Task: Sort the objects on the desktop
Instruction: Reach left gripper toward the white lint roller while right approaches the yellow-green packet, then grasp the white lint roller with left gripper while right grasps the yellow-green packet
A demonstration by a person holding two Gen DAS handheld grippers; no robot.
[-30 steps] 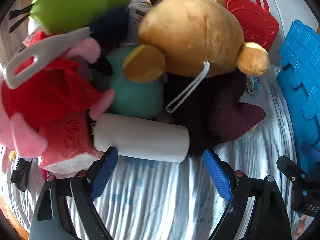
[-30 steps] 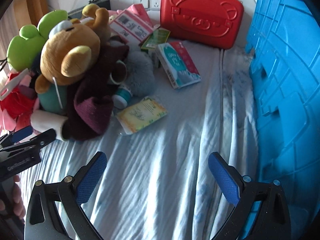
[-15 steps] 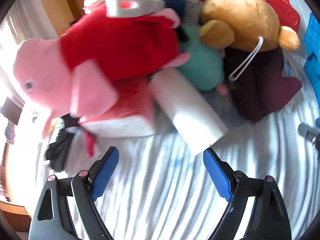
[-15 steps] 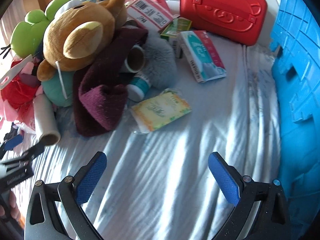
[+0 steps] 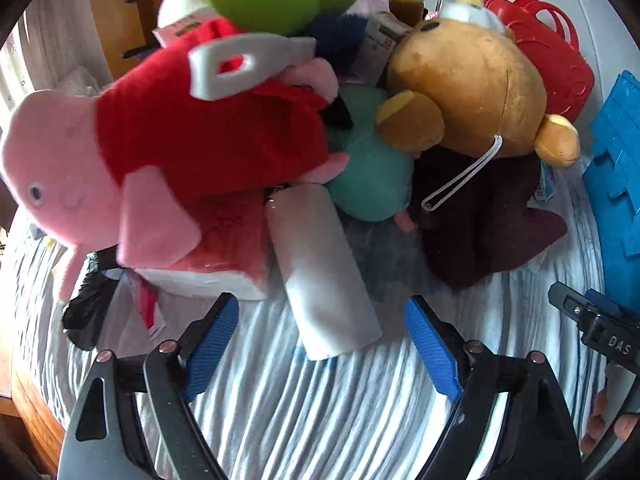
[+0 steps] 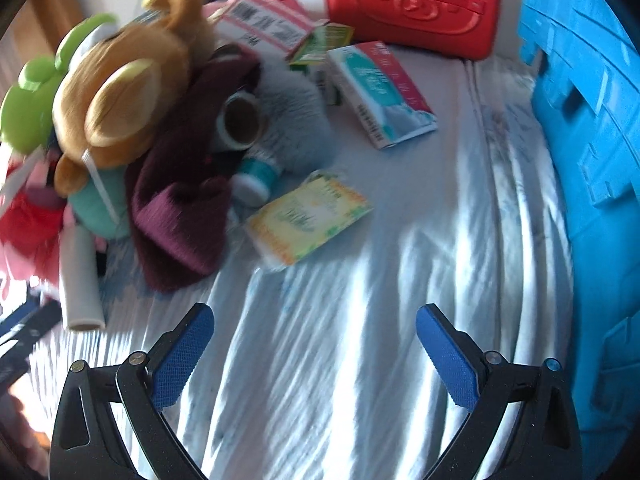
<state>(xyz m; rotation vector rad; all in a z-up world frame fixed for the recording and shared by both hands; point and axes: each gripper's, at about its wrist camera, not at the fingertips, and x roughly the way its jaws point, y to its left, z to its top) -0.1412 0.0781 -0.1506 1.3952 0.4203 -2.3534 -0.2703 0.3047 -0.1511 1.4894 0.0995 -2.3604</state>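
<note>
Blue-padded left tongs (image 5: 320,344) steeply downward, apart and just closing astride white roll (image 5: 320,272); right tongs (image 6: 314,354) wide, empty.

Left gripper (image 5: 320,336) fingers closing around white roll (image 5: 320,272); roll end now between them

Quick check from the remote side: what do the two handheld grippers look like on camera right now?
Both match: the left gripper and the right gripper have black angular finger frames with small metal pivot screws and blue textured pads. In the left wrist view, the right gripper's black body shows white lettering. No sleeves or cables visible.
</note>
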